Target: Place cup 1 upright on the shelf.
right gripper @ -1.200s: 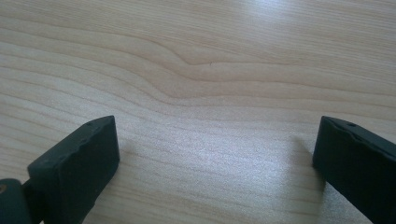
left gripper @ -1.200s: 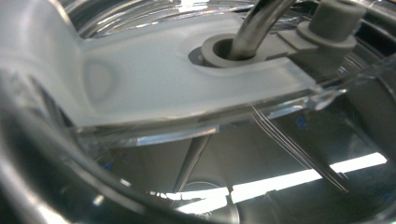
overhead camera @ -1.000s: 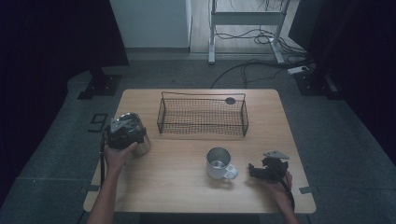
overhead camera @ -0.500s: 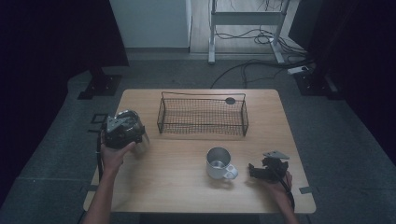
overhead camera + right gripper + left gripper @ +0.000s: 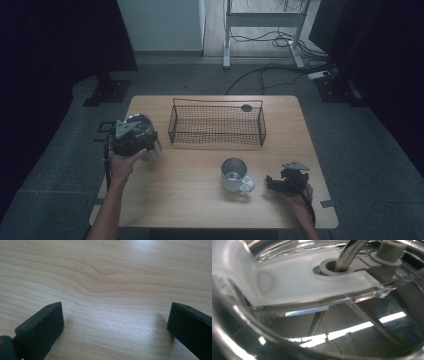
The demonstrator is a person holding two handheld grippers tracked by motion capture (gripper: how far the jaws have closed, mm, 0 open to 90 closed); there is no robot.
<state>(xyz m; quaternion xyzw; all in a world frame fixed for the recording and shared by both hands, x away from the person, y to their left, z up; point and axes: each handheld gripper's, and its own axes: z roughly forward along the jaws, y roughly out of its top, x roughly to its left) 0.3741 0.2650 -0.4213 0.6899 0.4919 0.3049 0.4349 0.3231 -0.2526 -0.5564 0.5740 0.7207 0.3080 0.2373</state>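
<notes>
Your left gripper [image 5: 134, 136] is closed on a clear, round glass lid with a metal loop handle [image 5: 145, 134], and you hold it above the left edge of the light wooden tabletop [image 5: 190, 210]. In the left gripper view the lid [image 5: 317, 290] is very close: a frosted, smooth plastic strip crosses the glass, a grey collar sits on it, and a shiny curved metal rod goes into this collar. The glass is transparent and reflects bright strips of light. The jaws themselves are hidden behind the lid, so how wide they stand I cannot tell exactly.

Your right gripper [image 5: 282, 182] lies low near the front right corner of the tabletop, with its jaws wide open and nothing between them. In the right gripper view the two black, matte pads [image 5: 42, 327] stand far apart over bare wood with a wavy grain.

A small shiny steel mug with a side handle [image 5: 235, 175] stands just beside the right gripper, toward the middle of the tabletop, not touching it. A black rectangular wire basket [image 5: 217, 125] stands along the far edge.
</notes>
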